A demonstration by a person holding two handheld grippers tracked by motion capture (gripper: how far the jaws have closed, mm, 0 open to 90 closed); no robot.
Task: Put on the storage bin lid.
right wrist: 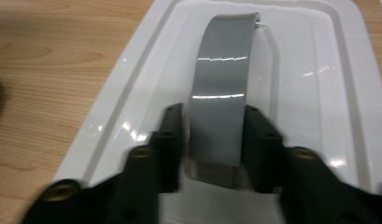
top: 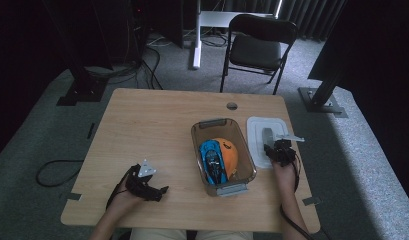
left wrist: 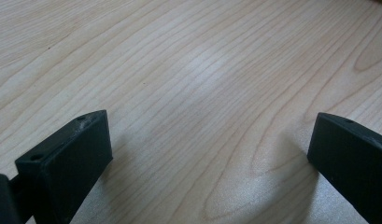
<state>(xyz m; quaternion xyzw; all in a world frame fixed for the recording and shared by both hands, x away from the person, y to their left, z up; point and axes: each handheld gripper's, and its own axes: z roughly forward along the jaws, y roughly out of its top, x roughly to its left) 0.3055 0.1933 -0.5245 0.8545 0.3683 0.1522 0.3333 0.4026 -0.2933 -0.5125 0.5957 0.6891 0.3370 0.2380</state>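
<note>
From above I see a wooden table (top: 152,125) on grey carpet, a black folding chair (top: 257,45) behind it. A clear bin (top: 223,156) holds a blue toy car (top: 212,160) and an orange ball (top: 229,152). Just right of the bin lies the white lid (top: 257,135), and my right gripper (top: 268,148) sits at its grey handle (top: 267,135). My left gripper (top: 164,190) rests near the table's front edge.

In the left gripper view, my jaws stand wide apart over bare wood.

In the right gripper view, my jaws are clamped on the grey handle (right wrist: 223,93), one on each side, the lid (right wrist: 319,93) flat on the table.
</note>
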